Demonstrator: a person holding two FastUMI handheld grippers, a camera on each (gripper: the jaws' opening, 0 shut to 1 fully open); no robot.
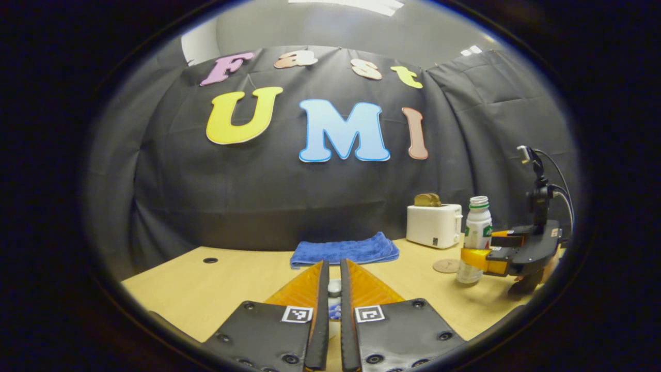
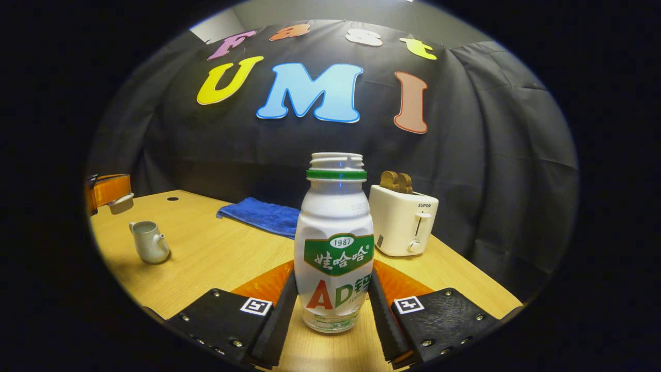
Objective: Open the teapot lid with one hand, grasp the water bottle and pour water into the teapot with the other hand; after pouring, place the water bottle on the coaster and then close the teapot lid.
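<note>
The right gripper point(image 2: 333, 275) had its two fingers pressed against opposite sides of the water bottle point(image 2: 335, 222), low on the body, and the bottle stood upright between them with its base at the wooden table point(image 2: 217, 258); whether it touched the top could not be told. The bottle was white with a green ring under its open, capless neck, and it carried a green-banded label with printed characters and large coloured letters beneath. In the left gripper view the same bottle point(image 1: 476, 235) stood just beside a round coaster point(image 1: 446, 265), not on it, with the right gripper point(image 1: 485, 245) clamped round it. The left gripper point(image 1: 334, 264) had its fingers drawn close together, pinching the small pale teapot lid point(image 1: 334, 287) between them. In the right gripper view that lid point(image 2: 122, 203) hung in the left gripper point(image 2: 108, 188) above the table, apart from the teapot point(image 2: 150, 242), which sat open on the table. A white toaster point(image 2: 400, 222) with brown slices point(image 2: 396, 181) in its slots bore a short brand word on its front. A folded blue cloth point(image 1: 345, 249) lay near the back wall. Square black-and-white markers sat on both grippers' bodies.
</note>
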